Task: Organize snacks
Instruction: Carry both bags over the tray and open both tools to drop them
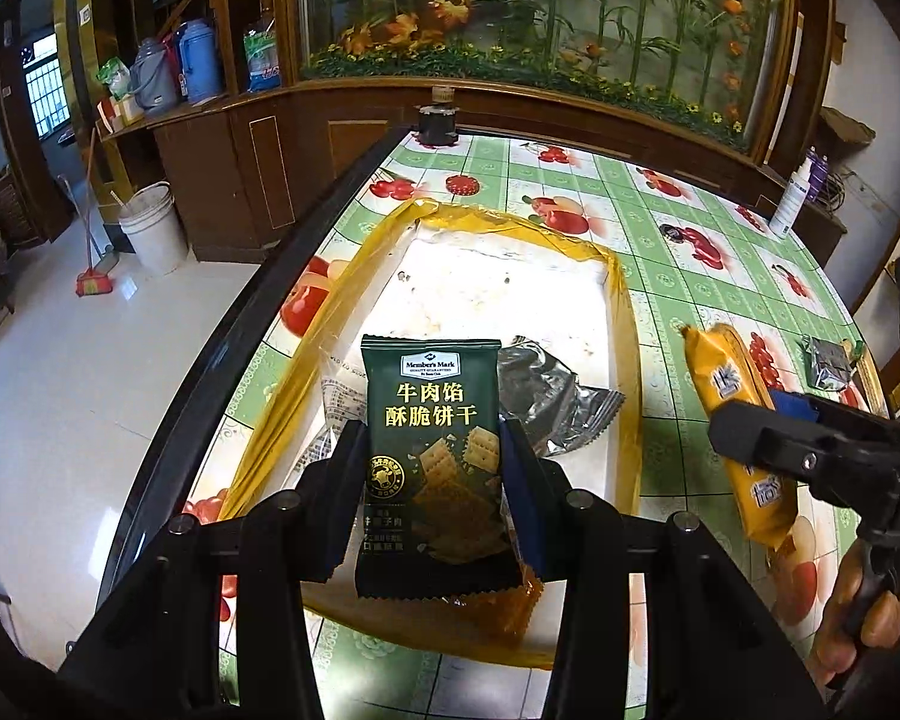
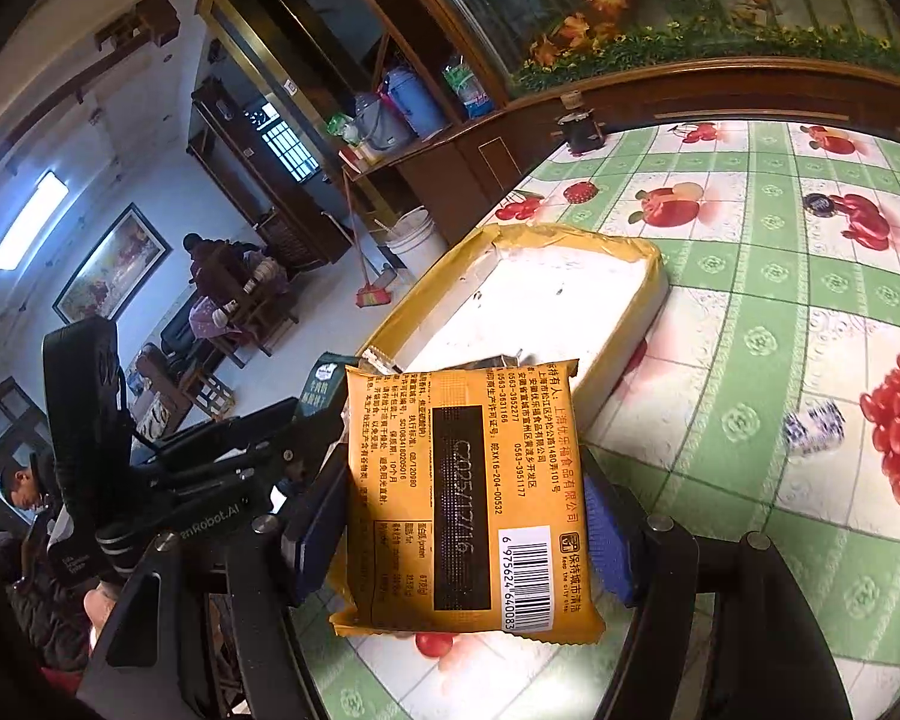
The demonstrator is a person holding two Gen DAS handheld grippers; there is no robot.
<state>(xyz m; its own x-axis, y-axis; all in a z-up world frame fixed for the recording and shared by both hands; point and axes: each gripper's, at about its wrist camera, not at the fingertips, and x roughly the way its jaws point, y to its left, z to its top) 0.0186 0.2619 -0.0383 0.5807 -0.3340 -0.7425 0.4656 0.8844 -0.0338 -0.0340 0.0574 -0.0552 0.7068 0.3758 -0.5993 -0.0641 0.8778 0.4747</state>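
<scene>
My left gripper (image 1: 432, 468) is shut on a dark green biscuit packet (image 1: 432, 420), held upright over the near end of a white tray with yellow tape on its rim (image 1: 621, 300). A silver wrapper (image 1: 546, 396) and a clear printed wrapper (image 1: 336, 402) lie in the tray. My right gripper (image 2: 462, 516) is shut on an orange snack packet (image 2: 468, 492), its printed back and barcode facing the camera, just right of the tray (image 2: 570, 234). The left wrist view shows that same orange packet (image 1: 732, 414) in the right gripper (image 1: 768, 438).
The table (image 1: 660, 198) wears a green-and-white fruit-print cloth. On it sit a silver packet (image 1: 828, 363), a red bottle cap (image 1: 462, 184), a dark jar (image 1: 438, 120), a white spray bottle (image 1: 792, 198) and a blue-white wrapped piece (image 2: 813, 426). People sit beyond the table's left edge.
</scene>
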